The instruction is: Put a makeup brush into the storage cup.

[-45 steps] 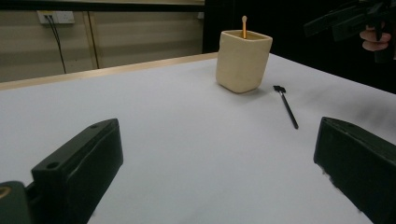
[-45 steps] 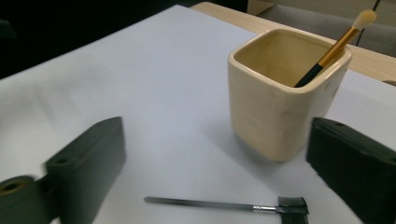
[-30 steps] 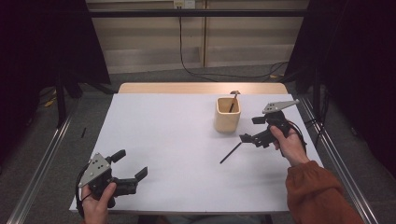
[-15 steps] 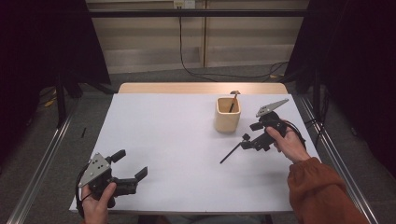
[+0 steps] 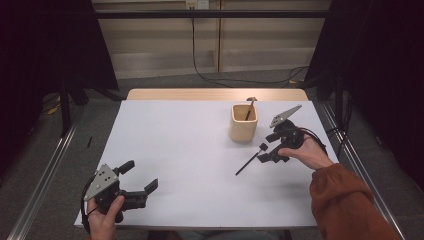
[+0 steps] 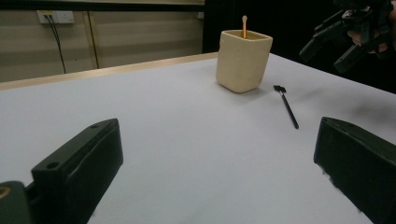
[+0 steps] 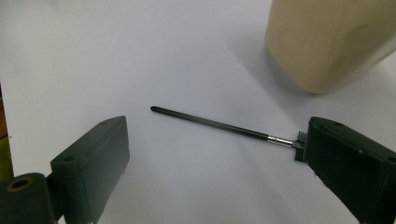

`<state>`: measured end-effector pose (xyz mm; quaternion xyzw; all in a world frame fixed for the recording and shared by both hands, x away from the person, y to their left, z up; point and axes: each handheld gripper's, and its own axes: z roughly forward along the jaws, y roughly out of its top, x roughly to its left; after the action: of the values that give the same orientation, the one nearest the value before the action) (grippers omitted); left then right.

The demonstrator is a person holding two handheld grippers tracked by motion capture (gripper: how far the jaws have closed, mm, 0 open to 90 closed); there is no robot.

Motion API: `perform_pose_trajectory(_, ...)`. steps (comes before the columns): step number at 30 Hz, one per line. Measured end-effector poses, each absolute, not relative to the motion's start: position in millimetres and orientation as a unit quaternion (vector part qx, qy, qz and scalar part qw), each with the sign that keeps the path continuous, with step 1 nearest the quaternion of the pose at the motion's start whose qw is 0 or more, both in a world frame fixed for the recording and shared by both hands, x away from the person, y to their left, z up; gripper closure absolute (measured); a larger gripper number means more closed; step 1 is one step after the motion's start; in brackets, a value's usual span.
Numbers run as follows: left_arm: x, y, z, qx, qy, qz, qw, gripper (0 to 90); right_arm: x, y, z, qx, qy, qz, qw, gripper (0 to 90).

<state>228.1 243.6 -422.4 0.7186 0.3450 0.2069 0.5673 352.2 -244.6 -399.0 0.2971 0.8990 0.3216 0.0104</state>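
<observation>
A thin black brush [image 5: 250, 161] lies flat on the white table [image 5: 190, 150], its small dark head pointing up toward the beige cup [image 5: 243, 123] and its handle trailing toward the person's side. The right gripper [image 5: 267, 152] hangs low over the head end; its jaws have just been closing a little, yet they stand wide, with the brush lying between them and neither pad pressing on it. In the right gripper view the brush head [image 7: 301, 140] sits just beside the right-hand jaw (whether it touches I cannot tell), while the handle tip points off toward the other jaw, well short of it. The cup stands upright just beyond, near the table's far right, with a second stick-like tool [image 5: 248, 110] leaning inside and poking above its rim. The left gripper [image 5: 142, 179] rests at the near left corner in the person's hand, jaws spread wide on nothing, well apart from cup and brush.
</observation>
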Motion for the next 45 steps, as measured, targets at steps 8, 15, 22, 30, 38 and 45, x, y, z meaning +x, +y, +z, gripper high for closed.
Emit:
perform_pose_trajectory(8, 228, 243, -422, 0.719, 0.346, 0.207, 0.566, 1.2, 353, -238, -402, 0.265, 0.920, 0.288, 0.010, 8.4)
perform_pose_trajectory(15, 228, 243, -422, 0.720, 0.344, 0.208, 0.566, 1.3, 355, -236, -400, 0.249, 0.930, 0.271, 0.004, 15.2)
perform_pose_trajectory(22, 228, 242, -422, 0.720, 0.344, 0.205, 0.566, 1.2, 358, -234, -400, 0.239, 0.937, 0.253, -0.008, 16.2)
perform_pose_trajectory(30, 227, 243, -422, 0.720, 0.345, 0.207, 0.566, 1.3, 359, -230, -402, 0.221, 0.950, 0.217, -0.031, 20.0)
perform_pose_trajectory(38, 228, 242, -423, 0.721, 0.344, 0.206, 0.565, 1.3, 359, -227, -413, 0.206, 0.963, 0.167, -0.043, 21.0)
perform_pose_trajectory(45, 228, 242, -423, 0.721, 0.343, 0.206, 0.566, 1.3, 366, -219, -420, 0.191, 0.971, 0.141, -0.033, 20.9)
